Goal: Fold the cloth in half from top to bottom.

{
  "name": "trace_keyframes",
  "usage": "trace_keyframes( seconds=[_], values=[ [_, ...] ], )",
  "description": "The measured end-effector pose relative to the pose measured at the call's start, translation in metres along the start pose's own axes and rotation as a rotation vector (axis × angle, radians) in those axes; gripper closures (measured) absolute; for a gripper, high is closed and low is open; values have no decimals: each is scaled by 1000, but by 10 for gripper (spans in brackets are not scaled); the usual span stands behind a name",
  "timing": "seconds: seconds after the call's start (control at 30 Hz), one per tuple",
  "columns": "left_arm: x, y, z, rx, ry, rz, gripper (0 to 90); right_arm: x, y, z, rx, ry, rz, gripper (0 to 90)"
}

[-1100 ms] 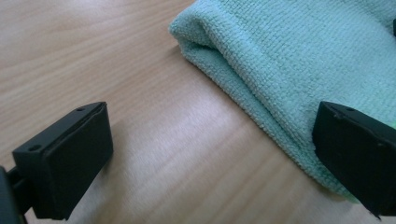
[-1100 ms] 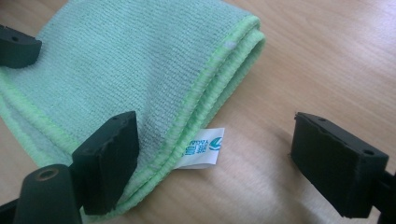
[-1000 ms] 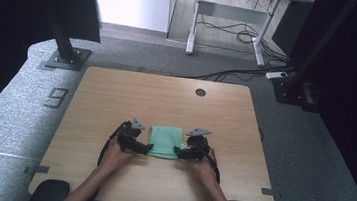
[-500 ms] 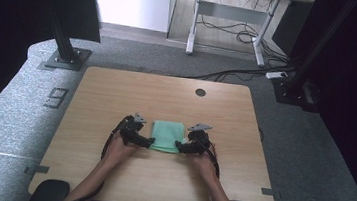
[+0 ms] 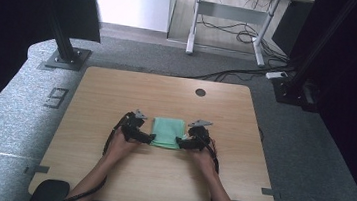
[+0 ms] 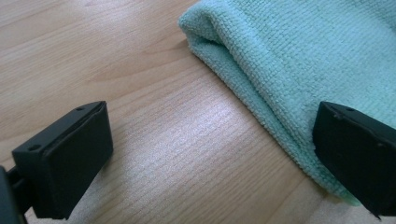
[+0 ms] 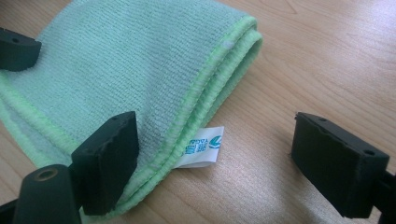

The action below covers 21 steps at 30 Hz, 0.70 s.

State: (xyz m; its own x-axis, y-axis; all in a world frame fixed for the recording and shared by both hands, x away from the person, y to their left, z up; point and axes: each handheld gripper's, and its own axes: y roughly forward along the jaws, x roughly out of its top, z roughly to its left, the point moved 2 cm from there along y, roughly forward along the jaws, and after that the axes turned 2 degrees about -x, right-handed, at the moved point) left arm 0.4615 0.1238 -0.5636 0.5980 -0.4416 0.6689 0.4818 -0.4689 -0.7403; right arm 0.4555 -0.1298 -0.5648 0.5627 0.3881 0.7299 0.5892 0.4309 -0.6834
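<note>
**Both grippers draw in on the folded cloth's near corners**

The folded green microfibre cloth (image 5: 168, 132) lies flat on the wooden tabletop (image 5: 117, 89), a little nearer the person than the round cable hole (image 5: 200, 92), which serves as the landmark here. Its stitched edges and a small white care label (image 7: 201, 147) face the right gripper (image 5: 185, 142); a rounded fold faces the left gripper (image 5: 148, 138).

Compared with a second ago, both hands have slid slightly away from the person, towards the cable hole, while the cloth has kept its place and shape. I judge this to be the approach to a grasp on the two near corners, probably for a further fold or a lift.

The left gripper's jaws stand released: one sits over the cloth's edge, the other over bare wood, nothing pinched. The right gripper's jaws are released too, straddling the stitched corner, one jaw above the cloth, the other well apart beyond the label. Neither holds the cloth yet.
</note>
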Motion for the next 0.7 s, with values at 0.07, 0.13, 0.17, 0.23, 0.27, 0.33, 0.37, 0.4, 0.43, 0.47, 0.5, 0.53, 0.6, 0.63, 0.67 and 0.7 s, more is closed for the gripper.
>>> trace_keyframes(
  seconds=[0.07, 0.13, 0.17, 0.23, 0.27, 0.33, 0.37, 0.4, 0.43, 0.47, 0.5, 0.53, 0.6, 0.63, 0.67, 0.7],
  values=[
    [0, 0, 0, -1, -1, 0, 0, 0, 0, 0, 0, 1, -1, 151],
    [0, 0, 0, -3, 0, -2, 0, 0, 0, 0, 0, 0, -1, 151],
    [0, 0, 0, -4, 0, -2, 0, 0, 0, 0, 0, -2, -2, 150],
    [0, 0, 0, -5, 0, -3, 0, 0, 0, 0, 0, 1, -3, 148],
    [0, 0, 0, -9, 0, -4, 0, 0, 0, 0, 3, 4, -3, 148],
    [0, -1, 1, -20, -3, 0, 0, 0, -1, -1, 15, 3, -2, 151],
    [0, -1, 1, -24, -5, 0, 0, 1, -2, -1, 28, 1, -2, 154],
    [1, -2, 1, -28, -9, 1, 0, 2, -3, -1, 34, -2, -1, 153],
    [1, -2, 1, -31, -11, -1, 0, 2, -4, -2, 38, -6, -1, 147],
    [2, -4, 0, -29, -8, -4, 0, 3, -5, -2, 43, -7, -2, 144],
    [2, -5, -1, -24, 0, -7, 0, 3, -7, -2, 46, -7, -5, 141],
    [2, -7, -1, -24, 8, -10, 0, 4, -9, -2, 48, -9, -6, 139],
    [3, -11, -4, -38, 19, -15, 0, 4, -13, 0, 50, -21, -7, 134],
    [3, -14, -5, -41, 27, -18, 0, 5, -14, 1, 54, -25, -9, 133],
    [4, -17, -5, -44, 34, -19, 0, 5, -16, 2, 56, -29, -11, 132],
    [4, -19, -6, -53, 35, -23, 0, 5, -18, 3, 60, -32, -10, 131]
  ],
)
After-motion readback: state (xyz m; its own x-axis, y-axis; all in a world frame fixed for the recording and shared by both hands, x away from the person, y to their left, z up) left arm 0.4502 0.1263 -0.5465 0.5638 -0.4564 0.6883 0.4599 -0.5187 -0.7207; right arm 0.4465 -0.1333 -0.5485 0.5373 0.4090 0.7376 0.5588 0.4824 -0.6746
